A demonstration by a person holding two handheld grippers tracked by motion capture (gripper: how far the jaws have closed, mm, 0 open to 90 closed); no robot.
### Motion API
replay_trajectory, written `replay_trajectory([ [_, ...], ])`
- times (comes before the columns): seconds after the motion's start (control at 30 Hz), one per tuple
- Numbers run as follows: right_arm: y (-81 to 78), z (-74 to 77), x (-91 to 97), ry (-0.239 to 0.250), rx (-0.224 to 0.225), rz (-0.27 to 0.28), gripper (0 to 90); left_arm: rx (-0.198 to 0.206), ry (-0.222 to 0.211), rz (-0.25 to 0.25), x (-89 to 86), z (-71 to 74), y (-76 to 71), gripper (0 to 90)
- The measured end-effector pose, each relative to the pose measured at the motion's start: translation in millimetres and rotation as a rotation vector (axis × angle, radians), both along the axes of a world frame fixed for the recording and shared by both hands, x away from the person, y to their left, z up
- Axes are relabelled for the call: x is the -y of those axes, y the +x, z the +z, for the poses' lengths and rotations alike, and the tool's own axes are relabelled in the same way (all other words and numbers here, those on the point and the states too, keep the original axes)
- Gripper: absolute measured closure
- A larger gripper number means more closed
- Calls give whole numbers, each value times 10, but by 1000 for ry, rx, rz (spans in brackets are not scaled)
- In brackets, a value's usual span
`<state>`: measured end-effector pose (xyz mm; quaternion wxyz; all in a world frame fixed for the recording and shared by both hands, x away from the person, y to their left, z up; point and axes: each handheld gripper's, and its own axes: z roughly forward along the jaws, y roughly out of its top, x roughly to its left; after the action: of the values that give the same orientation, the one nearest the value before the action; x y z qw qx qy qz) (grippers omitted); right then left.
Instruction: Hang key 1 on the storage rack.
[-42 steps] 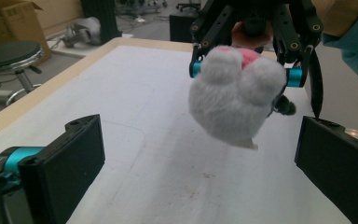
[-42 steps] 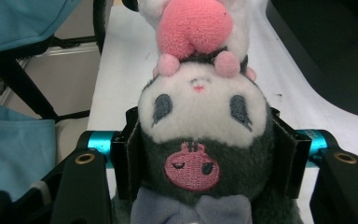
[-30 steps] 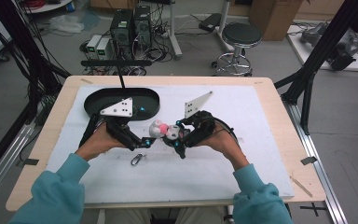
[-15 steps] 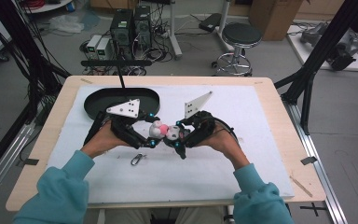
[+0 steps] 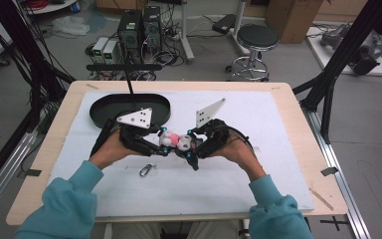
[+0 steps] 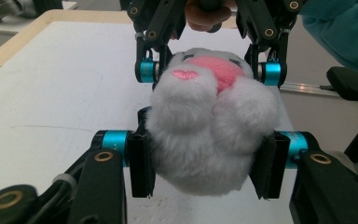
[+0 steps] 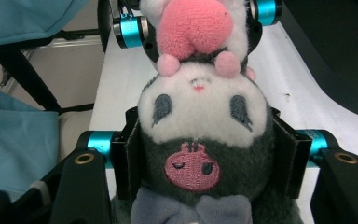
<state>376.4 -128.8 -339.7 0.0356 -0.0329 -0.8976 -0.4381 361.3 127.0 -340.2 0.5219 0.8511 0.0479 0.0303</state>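
A small plush toy (image 5: 175, 140) with a white face, dark hood and pink parts hangs above the white mat, between my two grippers. My right gripper (image 5: 191, 147) is shut on its hooded head (image 7: 200, 126), with a pad on each side. My left gripper (image 5: 165, 144) has just been closing its jaws on the toy's white furry lower end (image 6: 209, 126). Its pads (image 6: 142, 163) now press into the fur. In the left gripper view the right gripper (image 6: 209, 72) faces me from beyond the toy. In the right gripper view the left gripper (image 7: 196, 23) holds the far pink end.
A black oval tray (image 5: 129, 107) lies on the mat behind my left hand. A small metal clip (image 5: 146, 170) rests on the white mat (image 5: 258, 164) in front of the left hand. Beyond the far table edge are a stool and computer cases on the floor.
The left gripper's jaws have come together on the toy's lower end. Both hands and the toy have stayed in place.
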Motion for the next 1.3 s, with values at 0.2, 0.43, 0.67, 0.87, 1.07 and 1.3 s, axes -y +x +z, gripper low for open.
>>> replay_trajectory([
  [0.2,4,2,0,2,10,-6,379,20,8,23,2,18,-23,531],
  [0.43,-16,-7,-27,8,44,-32,118,29,-5,44,10,39,-46,534],
  [0.67,8,-39,37,92,55,-184,6,19,-18,77,-23,74,-48,535],
  [0.87,-32,-21,223,132,69,-260,6,29,-26,143,-139,122,-29,534],
  [1.07,-141,-7,517,206,117,-374,6,49,-33,235,-309,175,10,534],
  [1.3,-369,-94,924,312,186,-549,7,79,-59,368,-598,288,46,534],
])
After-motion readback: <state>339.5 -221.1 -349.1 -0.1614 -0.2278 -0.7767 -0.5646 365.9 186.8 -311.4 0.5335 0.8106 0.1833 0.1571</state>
